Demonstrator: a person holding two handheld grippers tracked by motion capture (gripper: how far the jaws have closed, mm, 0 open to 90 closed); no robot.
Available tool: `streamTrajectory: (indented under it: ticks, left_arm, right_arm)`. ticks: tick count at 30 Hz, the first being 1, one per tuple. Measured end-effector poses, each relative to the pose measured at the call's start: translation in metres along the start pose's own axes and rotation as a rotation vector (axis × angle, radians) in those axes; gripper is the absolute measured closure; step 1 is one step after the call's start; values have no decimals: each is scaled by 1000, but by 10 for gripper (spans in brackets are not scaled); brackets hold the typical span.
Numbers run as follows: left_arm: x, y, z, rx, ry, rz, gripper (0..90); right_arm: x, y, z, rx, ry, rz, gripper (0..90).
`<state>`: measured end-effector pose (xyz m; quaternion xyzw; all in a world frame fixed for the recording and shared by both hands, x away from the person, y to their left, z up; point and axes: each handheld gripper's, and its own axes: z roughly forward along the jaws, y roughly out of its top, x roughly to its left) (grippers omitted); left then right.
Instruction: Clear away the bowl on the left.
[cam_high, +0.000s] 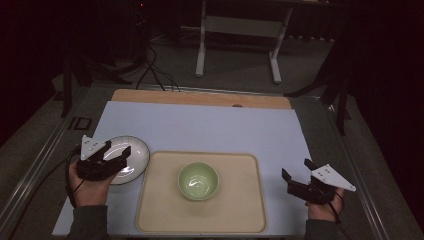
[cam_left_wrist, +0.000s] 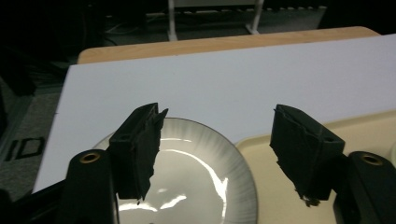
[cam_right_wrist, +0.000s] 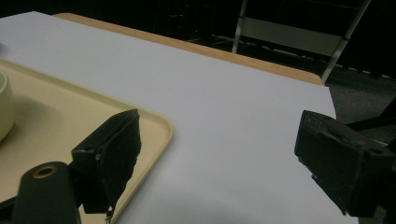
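A pale green bowl (cam_high: 198, 181) sits in the middle of a beige tray (cam_high: 155, 210) near the table's front edge. Left of the tray lies a grey-rimmed plate (cam_high: 135, 150). My left gripper (cam_high: 116, 155) hovers open over the plate's near left part; in the left gripper view the plate (cam_left_wrist: 205, 177) lies between and below the jaws, and my left gripper (cam_left_wrist: 219, 154) holds nothing. My right gripper (cam_high: 296, 170) stands open over the white mat right of the tray, empty. In the right gripper view my right gripper (cam_right_wrist: 224, 158) straddles the tray's corner (cam_right_wrist: 156, 128), with the bowl's edge (cam_right_wrist: 4, 107) at far left.
A white mat (cam_high: 210, 125) covers the table, with a wooden strip (cam_high: 200, 98) along the far edge. Beyond the table stand a white frame leg pair (cam_high: 235, 45) and cables (cam_high: 155, 70) on the dark floor. Metal rails (cam_high: 45, 145) run along both table sides.
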<state>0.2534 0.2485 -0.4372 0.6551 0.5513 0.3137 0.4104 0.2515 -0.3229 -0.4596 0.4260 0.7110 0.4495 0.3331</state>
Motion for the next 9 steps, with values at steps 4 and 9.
streamTrajectory:
  ticks: [4, 9]
  left_arm:
    - [5, -2, -1, 8, 54, 2, 284]
    - [7, -5, 4, 29, 153, 16, 203]
  right_arm:
    - [0, 0, 0, 1, 0, 0, 141]
    - [1, -1, 3, 16, 11, -8, 138]
